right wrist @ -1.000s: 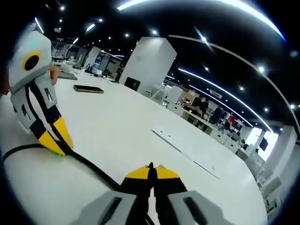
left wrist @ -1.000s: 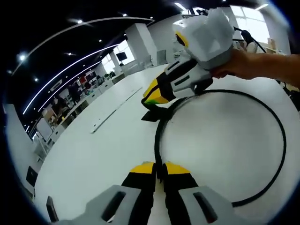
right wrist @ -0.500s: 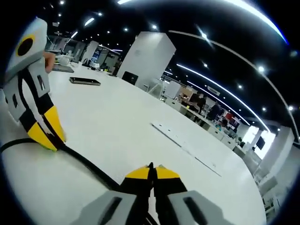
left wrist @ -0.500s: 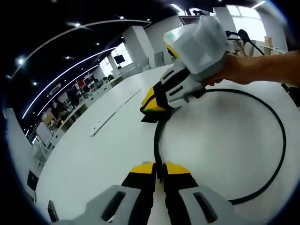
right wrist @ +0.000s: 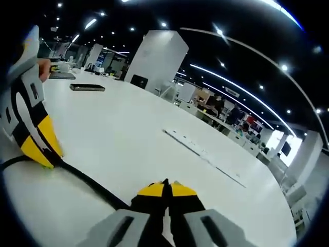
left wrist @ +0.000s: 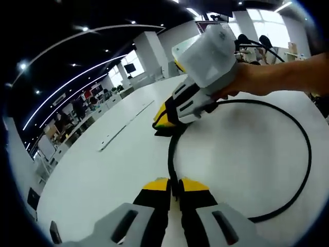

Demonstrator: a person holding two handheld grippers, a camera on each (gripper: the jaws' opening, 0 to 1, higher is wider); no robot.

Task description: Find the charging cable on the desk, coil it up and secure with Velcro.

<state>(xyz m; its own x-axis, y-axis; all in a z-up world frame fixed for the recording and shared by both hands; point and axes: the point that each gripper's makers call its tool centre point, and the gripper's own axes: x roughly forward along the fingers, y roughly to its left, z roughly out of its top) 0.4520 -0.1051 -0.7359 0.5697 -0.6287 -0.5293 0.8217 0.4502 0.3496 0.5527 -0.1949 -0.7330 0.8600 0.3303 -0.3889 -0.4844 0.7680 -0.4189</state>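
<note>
the black charging cable (left wrist: 307, 154) lies in a wide loop on the white counter (left wrist: 103, 170). in the left gripper view the left tongs (left wrist: 175, 186) are pressed together on the cable, which runs up from between their yellow tips. at the far end of that short run the right tongs (left wrist: 163, 122), held by a hand (left wrist: 247, 80), pinch the cable with their tips down at the counter surface. in the right gripper view the right tongs (right wrist: 165, 189) are closed on the cable, which leads away left to the left tongs' yellow tips. a long pale strip (right wrist: 203, 154) lies flat on the counter, and a dark flat device (right wrist: 87, 87) rests near the far edge.
</note>
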